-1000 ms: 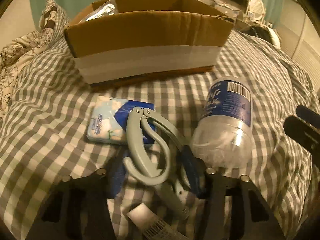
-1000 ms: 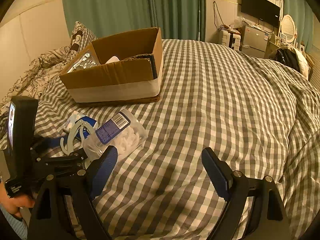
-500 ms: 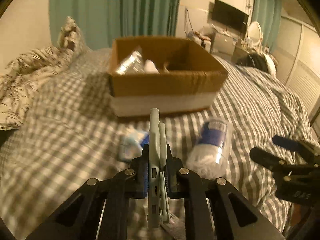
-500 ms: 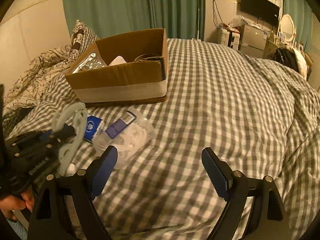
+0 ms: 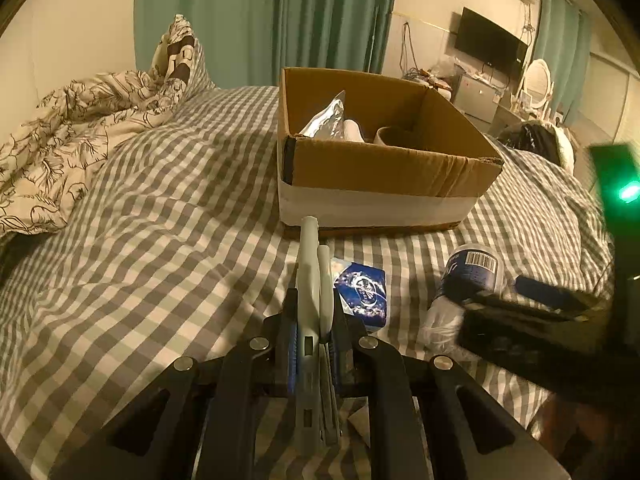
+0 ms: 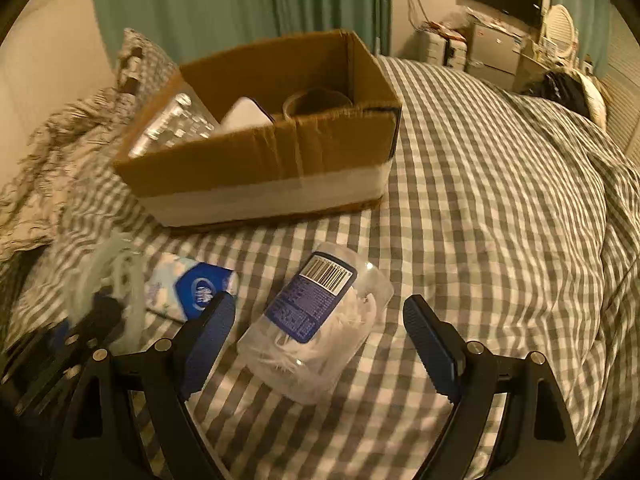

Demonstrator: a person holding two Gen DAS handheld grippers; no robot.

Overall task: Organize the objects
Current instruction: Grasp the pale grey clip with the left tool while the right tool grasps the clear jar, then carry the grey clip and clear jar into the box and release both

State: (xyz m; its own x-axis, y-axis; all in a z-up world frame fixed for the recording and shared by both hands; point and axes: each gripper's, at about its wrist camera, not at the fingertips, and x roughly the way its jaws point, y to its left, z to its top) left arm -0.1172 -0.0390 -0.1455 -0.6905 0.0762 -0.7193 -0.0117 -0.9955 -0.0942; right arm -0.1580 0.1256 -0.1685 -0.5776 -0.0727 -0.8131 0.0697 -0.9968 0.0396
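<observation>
My left gripper [image 5: 314, 332] is shut on a pale grey hand-grip tool [image 5: 312, 276] and holds it edge-on above the bed. A blue and white tissue pack [image 5: 362, 294] lies just behind it. A clear plastic jar with a blue label [image 6: 316, 324] lies on its side. My right gripper [image 6: 316, 336] is open, its fingers on either side of the jar and close above it. The open cardboard box [image 5: 376, 172] stands beyond; it holds a silver bag [image 5: 326, 122], a white item and a brown roll.
The checked bedspread [image 6: 500, 208] covers the bed. A floral quilt and pillow [image 5: 80, 128] lie at the left. A dark bag [image 6: 568, 92], shelves and a television stand at the far right.
My left gripper closed on the grey tool and lifted it off the bed, turning it edge-on. My right gripper moved left and forward to straddle the jar.
</observation>
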